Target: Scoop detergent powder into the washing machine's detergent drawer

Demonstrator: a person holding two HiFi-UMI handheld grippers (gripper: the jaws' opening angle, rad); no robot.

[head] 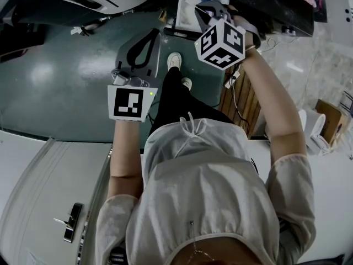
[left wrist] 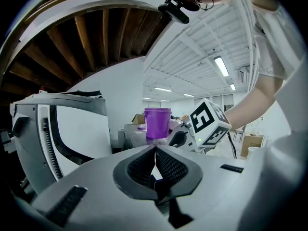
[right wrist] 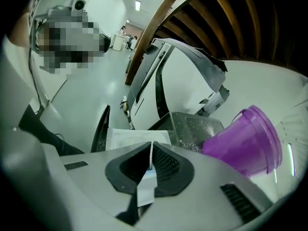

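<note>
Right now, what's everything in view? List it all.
purple bucket: one, purple, next to the grey tray
grey tray: one, grey, ahead of the right gripper, speckled with white powder
white scoop: one, white, its thin handle between the right gripper's jaws
cardboard box: one, brown, far right of the head view
floor: one, teal-green, under the person
shoes: two, white, on the floor between the grippers
left gripper: one, grey, jaws together, nothing held
right gripper: one, grey, jaws shut on the scoop handle
</note>
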